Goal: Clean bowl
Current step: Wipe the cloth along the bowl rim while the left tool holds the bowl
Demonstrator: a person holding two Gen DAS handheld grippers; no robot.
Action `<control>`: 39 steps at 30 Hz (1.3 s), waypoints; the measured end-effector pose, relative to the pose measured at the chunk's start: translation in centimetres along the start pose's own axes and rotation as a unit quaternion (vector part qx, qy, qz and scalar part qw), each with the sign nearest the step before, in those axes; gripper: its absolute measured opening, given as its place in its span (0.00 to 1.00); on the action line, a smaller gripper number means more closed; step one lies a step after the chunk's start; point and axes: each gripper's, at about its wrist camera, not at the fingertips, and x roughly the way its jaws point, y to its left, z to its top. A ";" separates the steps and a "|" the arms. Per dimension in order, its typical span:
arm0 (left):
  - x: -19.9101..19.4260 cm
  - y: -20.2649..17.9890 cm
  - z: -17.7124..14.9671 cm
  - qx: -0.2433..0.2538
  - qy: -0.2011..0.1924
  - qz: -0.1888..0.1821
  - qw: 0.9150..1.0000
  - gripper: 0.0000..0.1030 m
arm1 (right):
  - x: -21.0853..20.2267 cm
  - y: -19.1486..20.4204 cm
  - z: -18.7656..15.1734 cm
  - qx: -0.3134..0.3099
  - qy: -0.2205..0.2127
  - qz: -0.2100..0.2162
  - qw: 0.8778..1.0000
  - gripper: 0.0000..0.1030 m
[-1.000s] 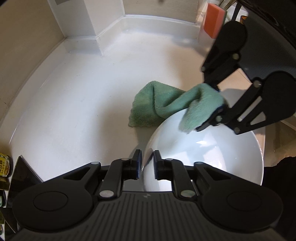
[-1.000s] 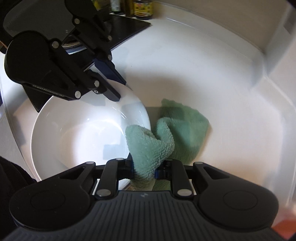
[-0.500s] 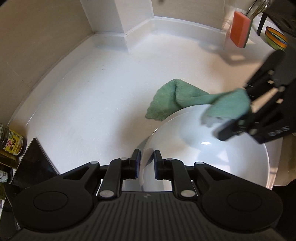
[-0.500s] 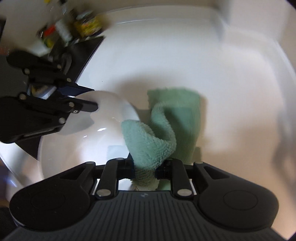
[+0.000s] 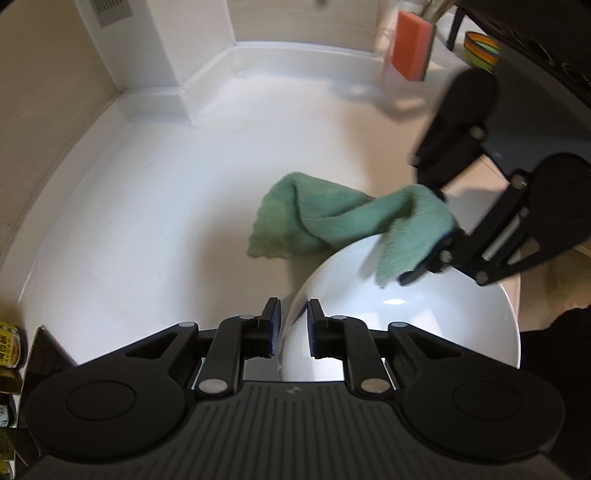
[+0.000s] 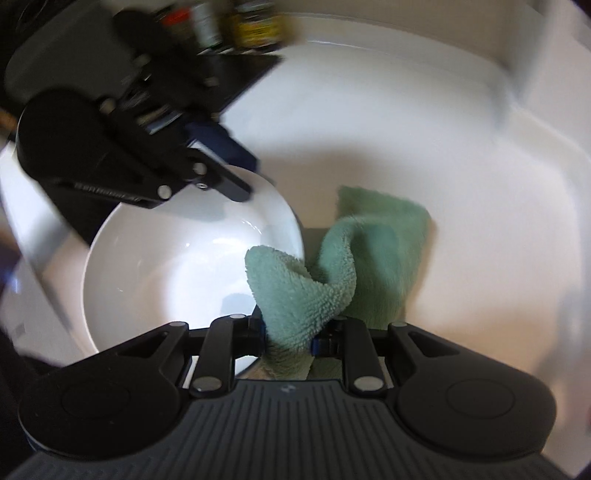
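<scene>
A white bowl (image 5: 406, 325) sits on the white counter, also seen in the right wrist view (image 6: 166, 266). My left gripper (image 5: 294, 325) is shut on the bowl's rim, one finger inside and one outside; it shows in the right wrist view (image 6: 243, 177). My right gripper (image 6: 289, 338) is shut on a green cloth (image 6: 295, 295) and holds its bunched end over the bowl's rim. The rest of the cloth (image 5: 295, 218) trails onto the counter beside the bowl. The right gripper shows in the left wrist view (image 5: 436, 236).
An orange sponge (image 5: 412, 48) stands at the back wall, with a striped bowl (image 5: 480, 48) to its right. Jars (image 6: 251, 26) and a dark stovetop corner (image 6: 243, 77) lie beyond the left gripper. A jar (image 5: 7, 347) sits at the left edge.
My right gripper has swung with the cloth along the bowl's rim, out to the right and back again. The left gripper keeps its hold on the rim.
</scene>
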 end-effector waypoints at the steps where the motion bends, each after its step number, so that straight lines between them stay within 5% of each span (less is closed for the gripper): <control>1: 0.2 -0.1 -0.1 0.002 0.002 0.001 1.000 0.16 | 0.2 0.0 0.6 -0.022 0.004 -0.002 1.000 0.15; 8: 0.7 0.0 -0.8 -0.023 0.021 0.029 0.999 0.16 | 1.4 0.4 3.3 -0.078 0.001 -0.012 0.997 0.15; 13: 0.7 -0.2 -1.1 -0.049 0.015 0.042 0.998 0.18 | 1.1 -0.2 1.9 0.042 -0.010 -0.021 0.999 0.14; 21: 0.8 0.0 -1.4 -0.077 0.003 0.041 0.996 0.21 | -0.4 0.9 -2.7 0.210 -0.030 -0.037 0.977 0.15; 30: 1.0 0.2 -0.5 -0.010 0.003 0.019 1.000 0.20 | -0.2 1.1 -2.3 0.149 -0.021 -0.030 0.988 0.16; 39: 0.9 -0.3 -0.7 0.002 0.013 0.023 1.000 0.16 | 0.9 0.7 1.7 -0.001 -0.006 -0.043 0.999 0.15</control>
